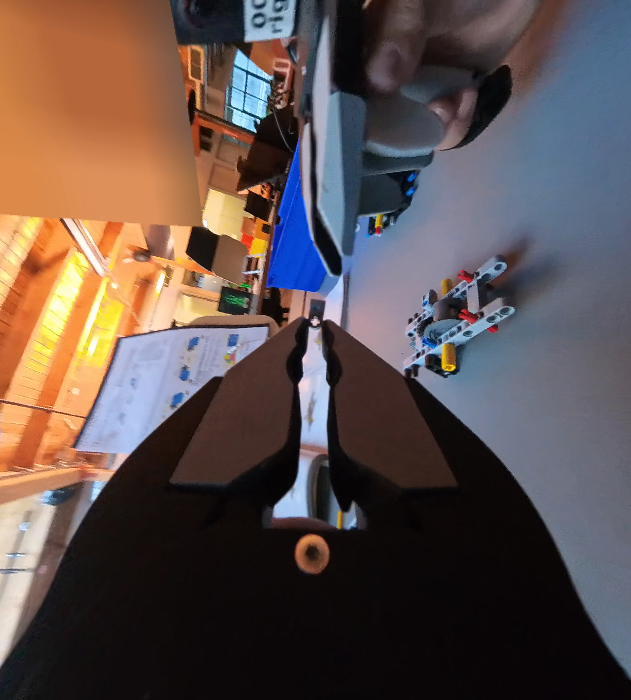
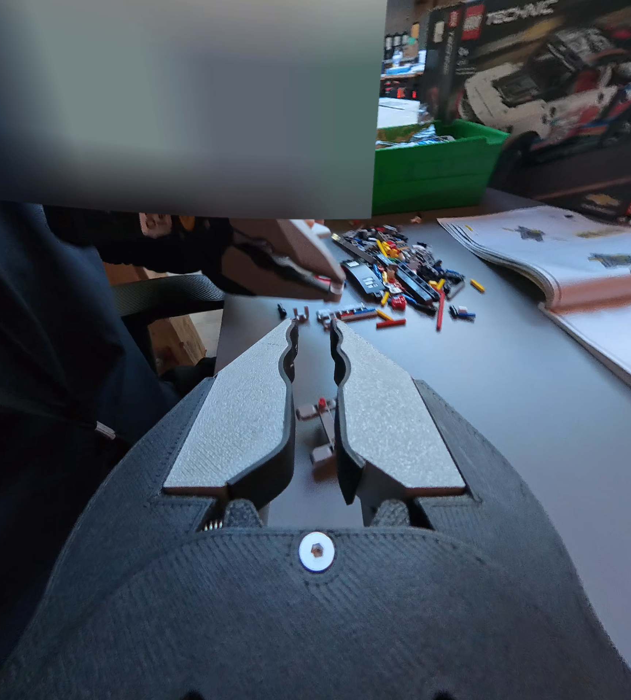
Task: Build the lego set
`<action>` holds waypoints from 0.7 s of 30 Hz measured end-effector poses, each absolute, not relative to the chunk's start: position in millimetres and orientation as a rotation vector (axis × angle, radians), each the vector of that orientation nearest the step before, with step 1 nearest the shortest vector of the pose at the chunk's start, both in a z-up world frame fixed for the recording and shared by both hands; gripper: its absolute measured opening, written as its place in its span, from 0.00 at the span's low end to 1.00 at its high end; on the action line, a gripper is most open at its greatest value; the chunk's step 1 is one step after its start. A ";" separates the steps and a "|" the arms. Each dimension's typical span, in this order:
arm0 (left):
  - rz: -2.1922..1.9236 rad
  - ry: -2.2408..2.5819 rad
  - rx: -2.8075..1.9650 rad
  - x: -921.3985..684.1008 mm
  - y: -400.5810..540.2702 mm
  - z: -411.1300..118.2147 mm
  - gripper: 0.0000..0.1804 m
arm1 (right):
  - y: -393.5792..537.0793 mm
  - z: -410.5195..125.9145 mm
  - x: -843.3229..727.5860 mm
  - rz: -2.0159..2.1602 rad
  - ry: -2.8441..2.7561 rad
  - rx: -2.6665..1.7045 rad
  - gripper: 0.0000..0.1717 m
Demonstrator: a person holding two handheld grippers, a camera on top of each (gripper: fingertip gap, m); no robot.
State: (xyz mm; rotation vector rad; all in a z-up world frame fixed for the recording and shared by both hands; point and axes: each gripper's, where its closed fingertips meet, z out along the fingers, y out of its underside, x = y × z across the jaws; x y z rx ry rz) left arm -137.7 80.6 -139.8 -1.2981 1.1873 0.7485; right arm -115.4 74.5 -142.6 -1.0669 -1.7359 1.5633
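Left gripper (image 1: 315, 325): dark tapered fingers with wavy inner edges, drawn almost together; tips pinch a small grey piece (image 1: 316, 312) that juts out past them.
Instruction sheet (image 1: 162, 386): pale printed page, propped up left of that gripper.
White beam frame (image 1: 457, 325): perforated plastic beams with red pins and yellow bushes, flat on the grey table (image 1: 533, 492), well right of the tips.
Right gripper (image 2: 313, 325): textured grey fingers spread, nothing between the tips; nearer the loose parts.
Brown sub-assembly (image 2: 321, 428): small, red-pinned, on the table under the fingers' gap, long axis along them.
Parts pile (image 2: 401, 265): mixed glossy bricks, ahead and right.
Open booklet (image 2: 571, 272): far right.
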 end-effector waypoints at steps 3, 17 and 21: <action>0.806 1.221 -1.212 -131.0 73.6 -137.5 0.02 | 73.3 -134.0 -120.3 1.554 -1.742 -1.053 0.05; 0.819 1.215 -1.250 -125.8 72.8 -145.0 0.02 | 65.7 -147.1 -128.9 1.451 -1.841 -1.058 0.03; 0.805 1.208 -1.262 -125.3 71.4 -147.2 0.02 | 64.4 -149.6 -128.4 1.450 -1.852 -1.045 0.03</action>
